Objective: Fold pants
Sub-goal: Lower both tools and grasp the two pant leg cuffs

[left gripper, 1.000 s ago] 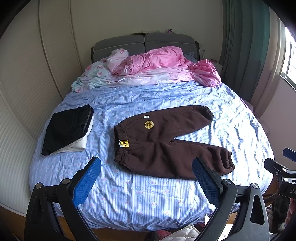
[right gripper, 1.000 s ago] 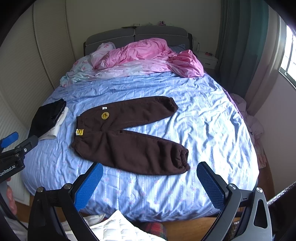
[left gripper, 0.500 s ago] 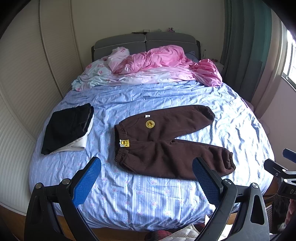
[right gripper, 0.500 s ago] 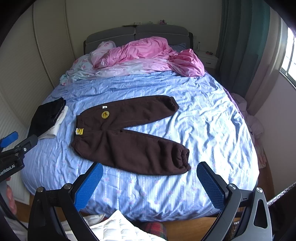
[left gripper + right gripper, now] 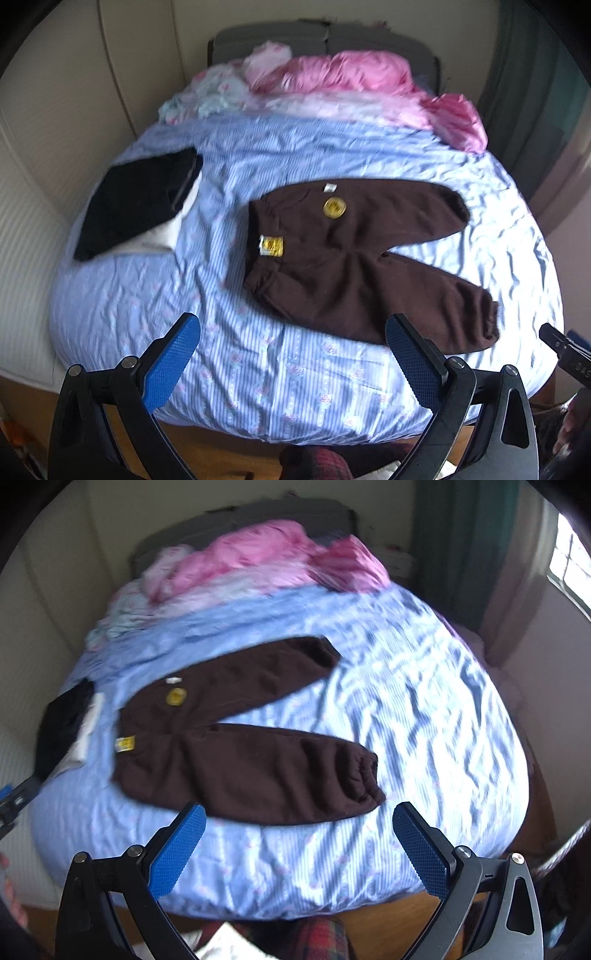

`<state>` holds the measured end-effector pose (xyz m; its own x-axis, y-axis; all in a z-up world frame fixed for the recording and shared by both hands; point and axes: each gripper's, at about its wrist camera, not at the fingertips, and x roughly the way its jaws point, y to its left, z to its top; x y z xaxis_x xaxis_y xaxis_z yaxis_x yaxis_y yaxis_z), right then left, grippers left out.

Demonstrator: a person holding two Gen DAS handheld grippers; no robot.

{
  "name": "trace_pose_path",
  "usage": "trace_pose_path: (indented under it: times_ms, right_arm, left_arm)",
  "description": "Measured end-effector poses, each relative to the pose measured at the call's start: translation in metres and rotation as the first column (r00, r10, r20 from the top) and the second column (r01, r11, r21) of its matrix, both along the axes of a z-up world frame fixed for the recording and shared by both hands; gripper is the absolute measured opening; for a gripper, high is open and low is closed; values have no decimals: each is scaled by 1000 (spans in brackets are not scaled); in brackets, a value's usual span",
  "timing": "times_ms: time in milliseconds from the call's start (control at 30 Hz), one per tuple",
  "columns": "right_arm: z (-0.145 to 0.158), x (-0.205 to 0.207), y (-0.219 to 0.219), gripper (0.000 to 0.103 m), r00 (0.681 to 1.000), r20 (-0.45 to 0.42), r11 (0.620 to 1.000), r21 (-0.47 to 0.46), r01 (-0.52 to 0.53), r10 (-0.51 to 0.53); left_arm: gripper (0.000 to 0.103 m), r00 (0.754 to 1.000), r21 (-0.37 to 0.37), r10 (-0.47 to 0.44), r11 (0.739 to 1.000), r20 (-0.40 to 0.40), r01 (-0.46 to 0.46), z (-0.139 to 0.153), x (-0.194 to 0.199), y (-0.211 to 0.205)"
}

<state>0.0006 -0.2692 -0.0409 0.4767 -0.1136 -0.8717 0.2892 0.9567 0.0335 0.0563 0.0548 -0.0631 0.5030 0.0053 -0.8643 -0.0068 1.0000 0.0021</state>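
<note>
Pants lie unfolded near the middle of the bed, waistband toward its left edge, both legs splayed in a V toward the right edge, the nearer leg running close to the foot edge. We hold both grippers off the foot edge of the bed, each with its blue pads spread wide and nothing between them: the left gripper faces the waistband end, the right gripper faces the nearer cuff.

As we judge it, the step in hand is the approach for the first fold, laying one leg over the other. To do it well, we should bring the left tongs down on the near waistband corner and the right on the nearer cuff, pinching both layers of the thick fleece rather than only the top one. We lift low and together, so the crotch stays put. A folded black garment lies well apart near the left edge; the sheet itself is wrinkled, so we should avoid pinching it along with the cloth.
</note>
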Motion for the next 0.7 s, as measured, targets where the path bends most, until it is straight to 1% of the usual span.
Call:
trace_pose_path:
  times_ms: [67, 133, 167, 200, 233, 300, 367, 400, 467, 500, 633, 700]
  right_arm:
    - [-24, 10, -7, 103, 998, -44, 998, 56, 39, -37]
    - [-49, 16, -13, 102, 993, -88, 992, 87, 89, -81]
    - [-58, 18, -14, 102, 991, -99, 990, 93, 104, -95]
    - [-72, 20, -16, 102, 986, -122, 988, 93, 127, -115]
    - [-82, 23, -18, 102, 983, -137, 985, 102, 141, -126]
    - [-100, 27, -21, 102, 974, -170, 978, 122, 169, -147]
    - [-121, 33, -25, 102, 963, -206, 967, 147, 208, -175]
    - [-135, 36, -27, 102, 953, -234, 962, 147, 232, -194]
    - [-155, 44, -31, 101, 938, -273, 951, 159, 264, -214]
    - [-162, 48, -32, 100, 932, -290, 947, 165, 274, -219]
    - [-191, 65, -37, 98, 916, -329, 939, 171, 299, -231]
    - [-202, 72, -37, 98, 912, -340, 936, 180, 302, -228]
  left_arm:
    - [102, 999, 4, 7, 1000, -45, -7, -17, 9, 1]
    - [102, 994, -22, 19, 1000, -112, -22, -44, 19, 0]
    - [102, 990, -40, 28, 999, -141, -34, -53, 24, 0]
    - [102, 982, -83, 42, 995, -183, -58, -70, 30, 2]
    - [101, 977, -96, 56, 992, -205, -77, -79, 33, 2]
    - [101, 963, -122, 92, 985, -252, -126, -106, 43, 2]
    - [100, 956, -124, 98, 983, -277, -137, -124, 52, -1]
    - [100, 949, -110, 102, 984, -297, -141, -138, 57, -3]
    - [99, 941, -110, 108, 982, -322, -151, -154, 66, -4]
    - [98, 932, -110, 120, 980, -341, -167, -164, 71, -4]
    - [98, 902, -135, 161, 963, -400, -232, -195, 88, -4]
    - [95, 881, -156, 188, 948, -434, -279, -211, 96, -3]
